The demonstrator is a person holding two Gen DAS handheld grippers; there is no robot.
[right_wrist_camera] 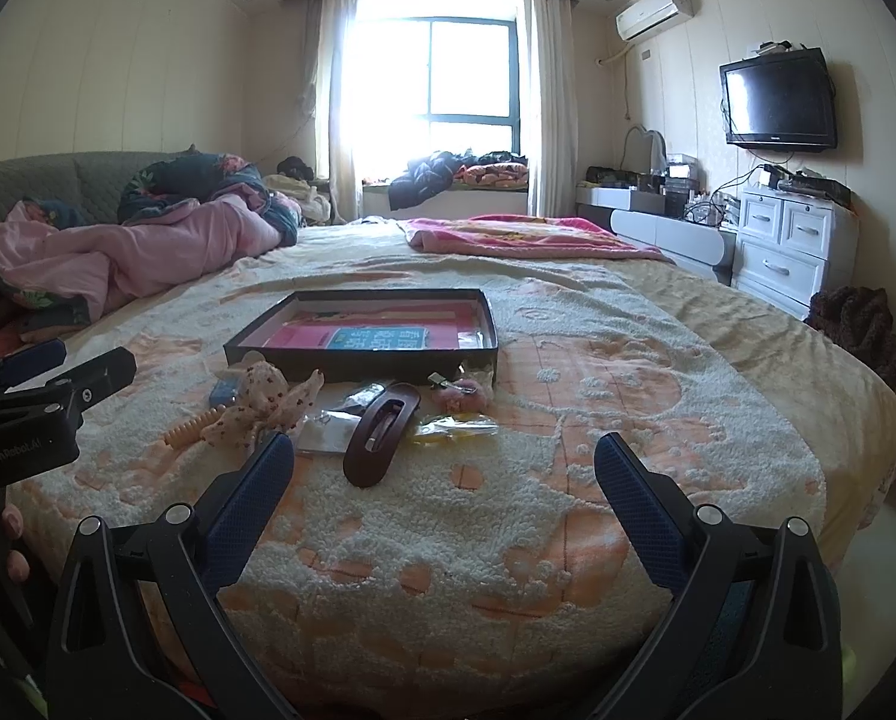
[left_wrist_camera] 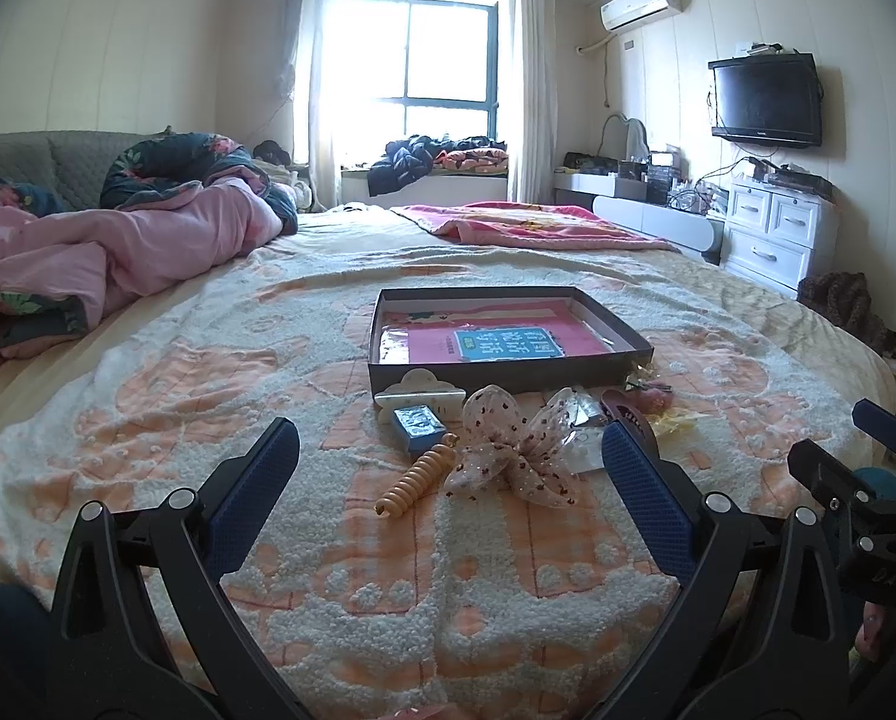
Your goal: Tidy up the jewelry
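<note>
A shallow dark box (left_wrist_camera: 511,365) (right_wrist_camera: 361,369) with a pink and blue card inside lies on the bed. In front of it lie hair pieces: a white claw clip (left_wrist_camera: 419,388), a small blue packet (left_wrist_camera: 421,426), an orange spiral clip (left_wrist_camera: 415,480) (right_wrist_camera: 187,429), a spotted fabric bow (left_wrist_camera: 514,450) (right_wrist_camera: 262,405), a dark brown oval clip (right_wrist_camera: 379,432), a pink fluffy clip (right_wrist_camera: 463,393) and clear packets (right_wrist_camera: 454,427). My left gripper (left_wrist_camera: 448,468) is open and empty, just short of the bow. My right gripper (right_wrist_camera: 442,474) is open and empty, near the brown clip.
The bed has a white and orange textured blanket (right_wrist_camera: 568,480). A pink quilt (left_wrist_camera: 118,252) is heaped at the left and a pink blanket (left_wrist_camera: 532,222) lies at the far side. White drawers (right_wrist_camera: 790,246) and a wall TV (right_wrist_camera: 778,99) stand at the right.
</note>
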